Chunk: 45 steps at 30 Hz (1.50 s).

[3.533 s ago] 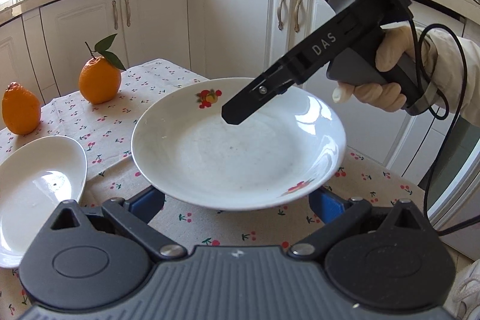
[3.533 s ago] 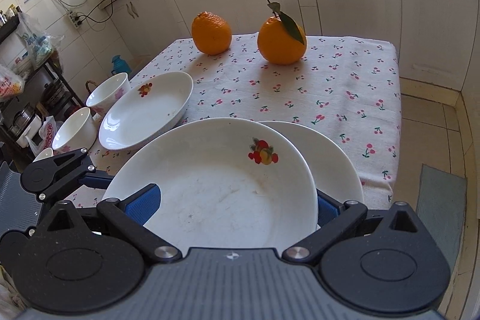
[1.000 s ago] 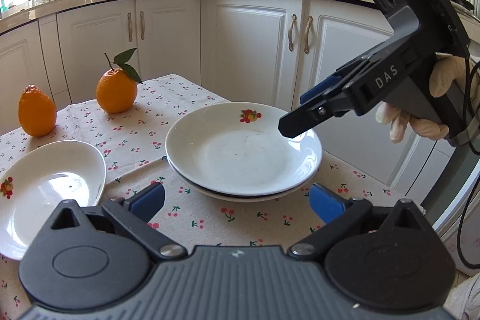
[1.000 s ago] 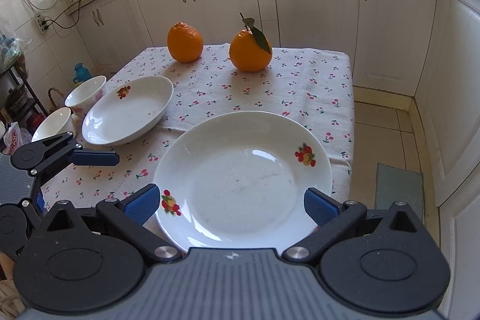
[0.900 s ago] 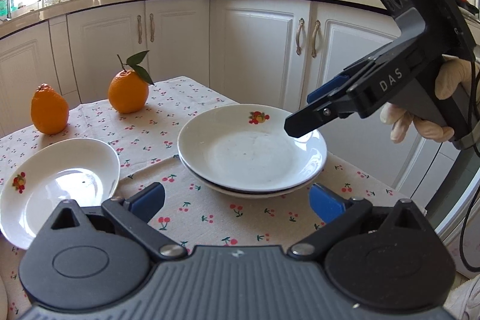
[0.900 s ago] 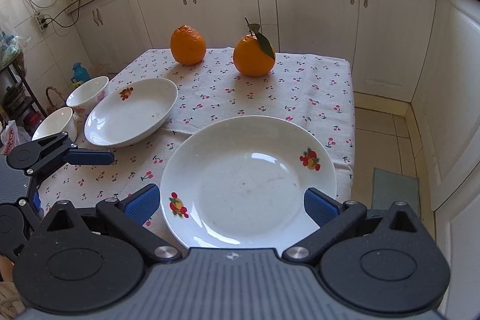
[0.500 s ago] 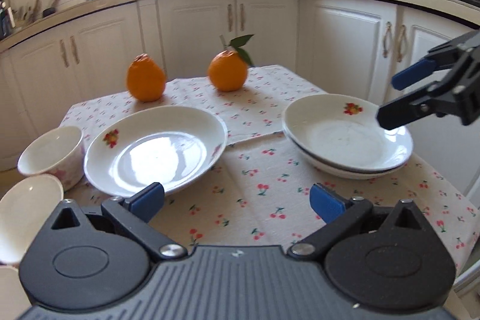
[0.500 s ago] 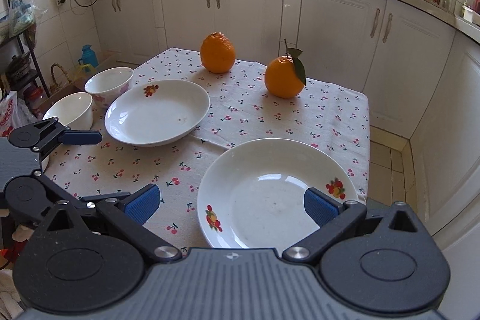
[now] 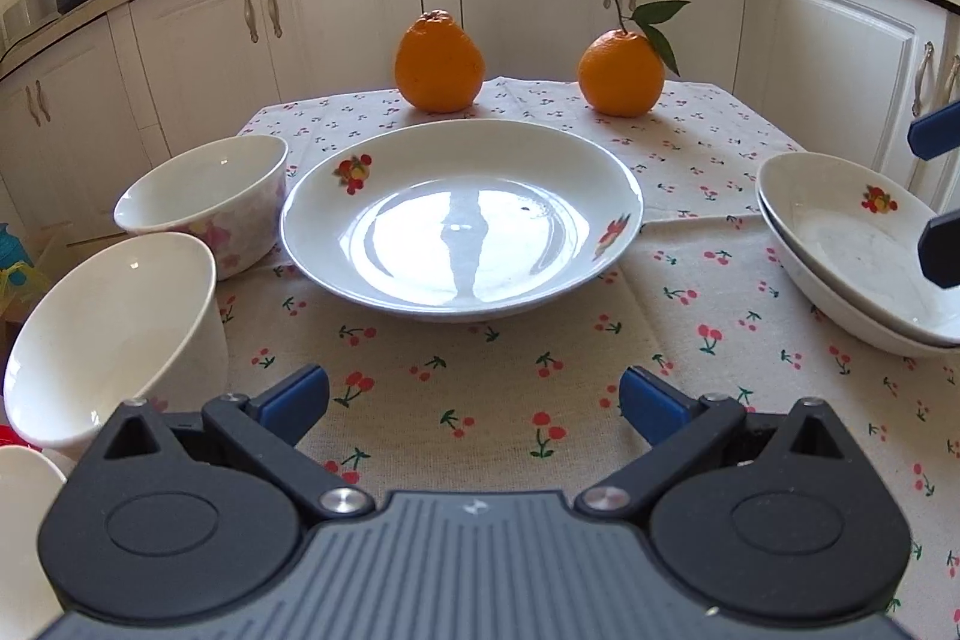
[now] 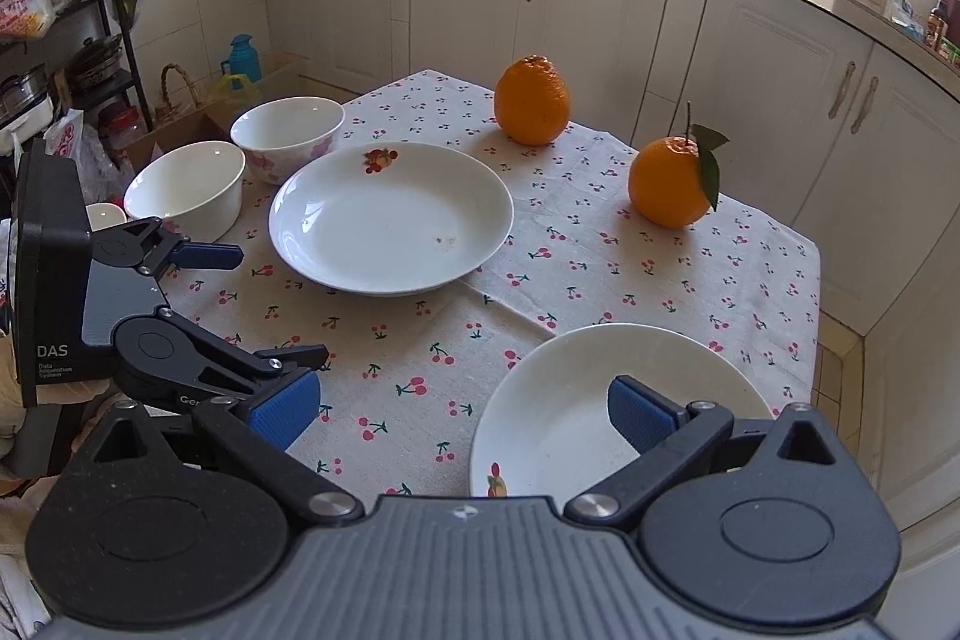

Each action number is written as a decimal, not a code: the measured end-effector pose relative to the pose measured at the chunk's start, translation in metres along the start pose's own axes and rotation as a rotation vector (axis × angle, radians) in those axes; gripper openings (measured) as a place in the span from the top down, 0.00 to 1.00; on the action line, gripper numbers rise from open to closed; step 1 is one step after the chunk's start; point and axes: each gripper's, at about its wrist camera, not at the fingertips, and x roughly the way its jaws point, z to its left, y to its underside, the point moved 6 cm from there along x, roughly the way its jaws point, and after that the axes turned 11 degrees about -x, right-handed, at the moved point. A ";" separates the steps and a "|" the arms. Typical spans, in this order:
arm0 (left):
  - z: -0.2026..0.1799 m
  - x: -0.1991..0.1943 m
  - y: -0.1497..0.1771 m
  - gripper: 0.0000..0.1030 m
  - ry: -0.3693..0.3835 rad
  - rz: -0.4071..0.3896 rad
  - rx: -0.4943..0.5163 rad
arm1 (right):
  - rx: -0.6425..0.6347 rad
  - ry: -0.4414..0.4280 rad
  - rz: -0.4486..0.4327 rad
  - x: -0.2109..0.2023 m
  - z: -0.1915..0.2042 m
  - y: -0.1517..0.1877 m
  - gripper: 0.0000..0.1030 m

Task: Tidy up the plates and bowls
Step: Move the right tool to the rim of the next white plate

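Observation:
A single white plate point(image 9: 462, 220) with fruit prints lies on the cherry-print cloth, straight ahead of my left gripper point(image 9: 474, 397), which is open and holds nothing. Two more plates sit stacked point(image 9: 852, 256) at the table's right corner. My right gripper point(image 10: 462, 411) hovers open over the near rim of that stack point(image 10: 600, 400). A flowered bowl point(image 9: 204, 196) and a plain white bowl point(image 9: 114, 328) stand left of the single plate point(image 10: 390, 220). In the right wrist view the left gripper point(image 10: 258, 307) stands open at the left table edge.
Two oranges point(image 9: 440, 61) point(image 9: 621, 70) rest at the far end of the table. Another small white dish point(image 10: 105, 214) peeks out by the near-left bowl point(image 10: 186, 187). White cabinets surround the table; bags and a shelf stand on the floor to the left.
The plate once held between both grippers now lies on the other plate at the right corner. Both grippers are off it, and both views have swung left toward the single plate and bowls.

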 end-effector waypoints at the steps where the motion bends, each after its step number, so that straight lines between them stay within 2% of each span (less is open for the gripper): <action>1: 0.001 0.002 0.000 0.01 -0.004 0.004 -0.007 | -0.005 -0.006 0.005 0.004 0.000 -0.002 0.00; 12: 0.002 0.022 -0.008 0.00 -0.007 0.023 -0.061 | -0.023 -0.103 0.017 0.046 -0.015 -0.025 0.00; 28: -0.004 0.037 -0.017 0.00 -0.082 -0.006 -0.122 | -0.139 -0.293 0.052 0.115 -0.030 -0.070 0.00; 45: -0.008 0.039 -0.022 0.01 -0.080 -0.022 -0.092 | -0.209 -0.450 0.094 0.194 -0.047 -0.118 0.00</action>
